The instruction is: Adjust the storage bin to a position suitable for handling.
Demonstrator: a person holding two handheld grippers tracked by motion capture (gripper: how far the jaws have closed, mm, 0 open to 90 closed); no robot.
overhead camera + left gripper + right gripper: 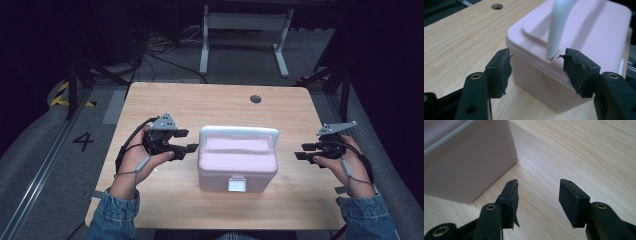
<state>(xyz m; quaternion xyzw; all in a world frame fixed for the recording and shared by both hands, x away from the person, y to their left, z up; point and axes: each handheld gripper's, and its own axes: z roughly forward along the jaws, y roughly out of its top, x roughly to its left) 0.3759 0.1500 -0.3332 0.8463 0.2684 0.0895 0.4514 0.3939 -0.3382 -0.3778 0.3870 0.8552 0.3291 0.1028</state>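
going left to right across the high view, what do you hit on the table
left gripper → pink box with its white handle → right gripper, all on the wooden table

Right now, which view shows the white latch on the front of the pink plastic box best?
The high view: the white latch sits in plain sight, centred on the pink plastic box's near face. The left gripper view shows the box's end, lid and white handle; the right gripper view a plain side wall.
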